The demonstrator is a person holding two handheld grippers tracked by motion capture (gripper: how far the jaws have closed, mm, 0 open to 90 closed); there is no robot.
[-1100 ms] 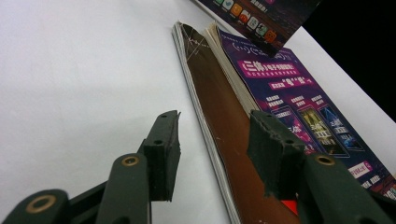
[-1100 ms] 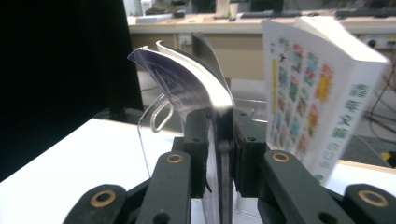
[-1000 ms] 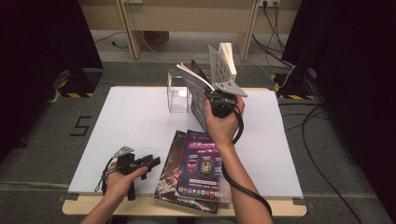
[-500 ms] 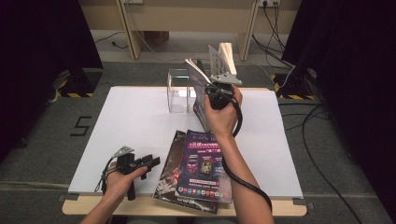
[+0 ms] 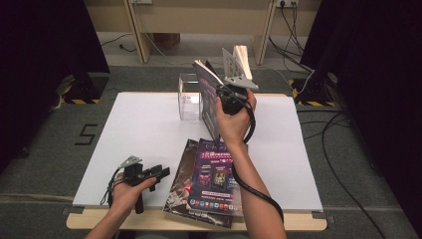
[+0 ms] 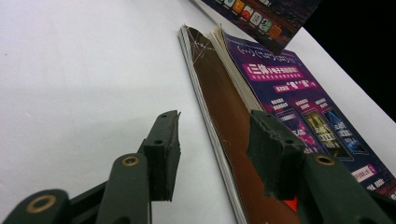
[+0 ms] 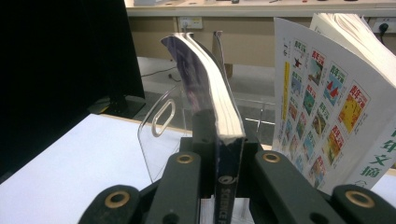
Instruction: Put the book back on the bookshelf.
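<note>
- Since a second ago, your right tool (image 5: 225, 83) has carried the raised magazine (image 5: 205, 94) a little leftward toward the clear holder (image 5: 188, 97), and its jaws have just been closing on the magazine's spine; your left hand has kept its place.
- Your worktop (image 5: 144, 134) is a white sheet, and the clear holder stands at its far edge, near the middle.
- Two magazines lie stacked flat on the near side of the worktop, well apart from the holder: a purple-covered one (image 5: 215, 177) on top, a dark brown-covered one (image 5: 181, 172) under it, jutting out to the left.
- You hold the raised magazine upright just beside the holder, on its right, with the spine down and the pages fanning upward (image 7: 212, 88).
- Another book with small colourful cover pictures (image 7: 322, 116) stands tilted just behind and to the right of the held magazine; whether it sits in the holder I cannot tell.
- Your right tool (image 7: 219, 154) is clamped on the magazine's spine, one jaw pressed against each cover.
- Your left tool (image 5: 157, 175) rests on the worktop's near-left part, far from the holder and just left of the flat stack.
- Its jaws (image 6: 217, 149) stand apart with nothing between them, the far one over the brown cover's edge.
</note>
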